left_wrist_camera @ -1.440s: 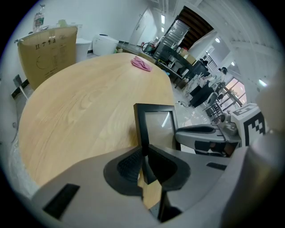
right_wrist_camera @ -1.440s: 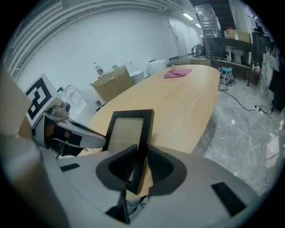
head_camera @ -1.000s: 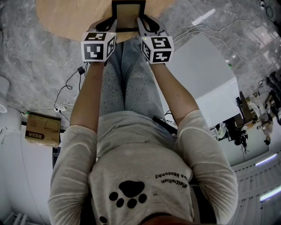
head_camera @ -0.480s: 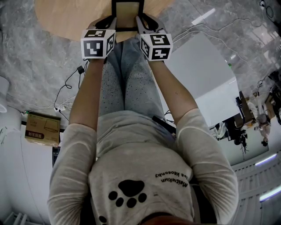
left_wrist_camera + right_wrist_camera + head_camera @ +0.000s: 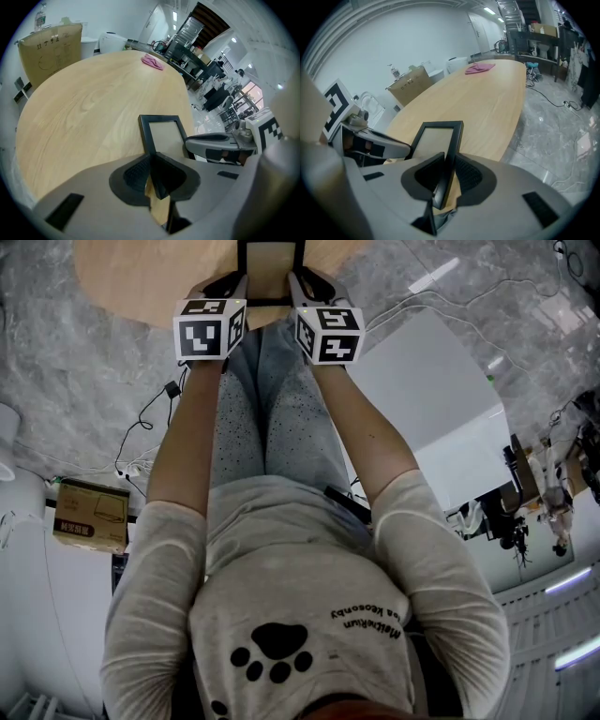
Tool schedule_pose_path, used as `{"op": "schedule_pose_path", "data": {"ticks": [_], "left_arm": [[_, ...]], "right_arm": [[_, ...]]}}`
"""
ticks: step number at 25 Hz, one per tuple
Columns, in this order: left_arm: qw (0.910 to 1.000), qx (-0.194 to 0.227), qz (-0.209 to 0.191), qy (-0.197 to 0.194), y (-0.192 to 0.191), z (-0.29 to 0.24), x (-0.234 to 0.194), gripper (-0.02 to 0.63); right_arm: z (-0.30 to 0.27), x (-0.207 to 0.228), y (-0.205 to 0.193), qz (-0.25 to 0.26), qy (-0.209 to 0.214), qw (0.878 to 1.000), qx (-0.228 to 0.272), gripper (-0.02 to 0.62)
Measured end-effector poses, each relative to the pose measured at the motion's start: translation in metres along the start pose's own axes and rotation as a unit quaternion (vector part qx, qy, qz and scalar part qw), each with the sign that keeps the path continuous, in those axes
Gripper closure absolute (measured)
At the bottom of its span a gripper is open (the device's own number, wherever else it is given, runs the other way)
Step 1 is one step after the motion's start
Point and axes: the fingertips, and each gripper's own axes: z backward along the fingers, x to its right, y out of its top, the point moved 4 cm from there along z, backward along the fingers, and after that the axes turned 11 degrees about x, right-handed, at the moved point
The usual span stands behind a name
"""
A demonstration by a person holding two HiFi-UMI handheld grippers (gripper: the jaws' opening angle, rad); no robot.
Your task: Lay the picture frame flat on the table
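1. Where the person's forearms (image 5: 187, 442) reach forward in the head view, the left gripper (image 5: 153, 164) and the right gripper (image 5: 445, 171) sit side by side, with the picture frame (image 5: 273, 268) between them.
2. The left gripper has its jaws nearly together, clamped on the left black rail of the picture frame, which runs edge-on between the ribbed pads.
3. The right gripper has its jaws set a little wider and pressed on the right black rail, so both side rails are gripped at once.
4. The picture frame, black-edged with a pale centre, is held over the near edge of the desk (image 5: 84, 103) and slopes down and away from the two grippers.
5. Whether its far rail touches the desk top cannot be told from any view.
6. The desk is light wood with a rounded outline and stretches well beyond the frame.
7. Far across it, a pink cloth (image 5: 152, 61) lies crumpled near the opposite edge, well apart from the frame.
8. Beyond the desk, a cardboard box (image 5: 49, 44) stands upright close to the white wall.
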Motion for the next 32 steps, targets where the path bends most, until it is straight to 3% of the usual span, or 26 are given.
{"op": "schedule_pose_path", "data": {"ticks": [7,12,19,32], "left_arm": [[0.9996,0.015,-0.016,0.019,0.003,0.005,-0.002,0.577],[0.9994,0.031,-0.010,-0.009,0.004,0.020,0.010,0.597],[0.9971,0.059,0.001,-0.048,0.019,0.024,0.027,0.598],[0.9955,0.083,-0.014,-0.043,0.056,0.080,0.056,0.598]], "right_arm": [[-0.003,-0.002,0.000,0.006,-0.004,1.000,-0.006,0.517],[-0.001,-0.007,-0.004,0.013,-0.004,1.000,-0.021,0.512],[0.004,0.003,0.005,0.010,-0.016,0.999,-0.035,0.456],[0.067,-0.030,0.048,0.044,-0.005,0.999,-0.029,0.508]]}}
